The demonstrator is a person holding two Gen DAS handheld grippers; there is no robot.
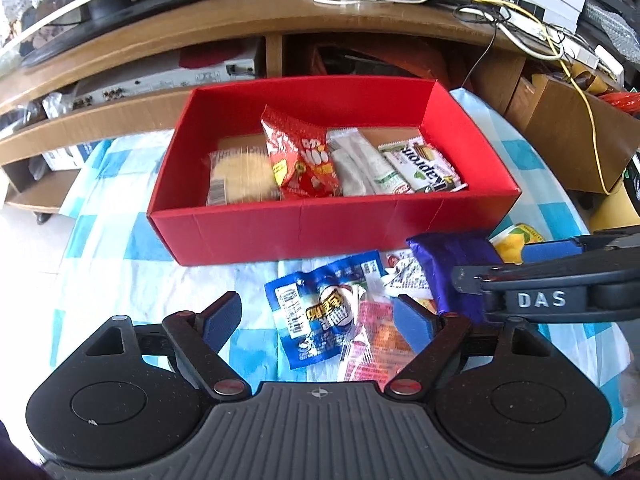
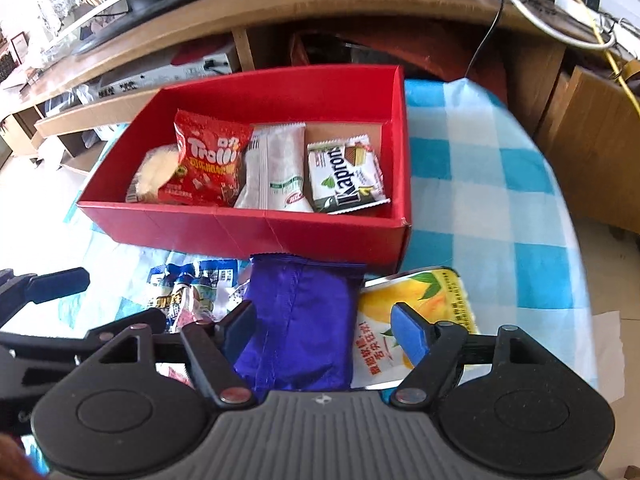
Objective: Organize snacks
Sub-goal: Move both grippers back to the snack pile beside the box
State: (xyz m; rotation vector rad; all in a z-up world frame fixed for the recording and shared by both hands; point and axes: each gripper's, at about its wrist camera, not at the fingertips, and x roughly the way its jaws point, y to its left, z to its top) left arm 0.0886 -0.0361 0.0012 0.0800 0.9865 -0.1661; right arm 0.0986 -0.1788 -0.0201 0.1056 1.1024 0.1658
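A red box [image 1: 332,232] [image 2: 240,228] on the blue-checked cloth holds a cracker packet [image 1: 240,176], a red Trolli bag [image 2: 208,168], a white packet [image 2: 280,168] and a Kapron wafer packet [image 2: 344,176]. Loose snacks lie in front of the box. My left gripper [image 1: 316,316] [image 2: 108,300] hangs open over a blue packet [image 1: 308,320] and a pink one [image 1: 372,340]. My right gripper [image 2: 324,320] [image 1: 500,266] stands open astride a purple packet [image 2: 304,320] [image 1: 444,264]. Its right finger is over a yellow mango packet [image 2: 420,300] [image 1: 516,240].
A wooden TV stand [image 1: 240,12] with cables and devices runs behind the table. A cardboard box [image 1: 572,136] stands at the right. The checked tablecloth [image 2: 480,184] extends to the right of the red box. The two grippers are close side by side.
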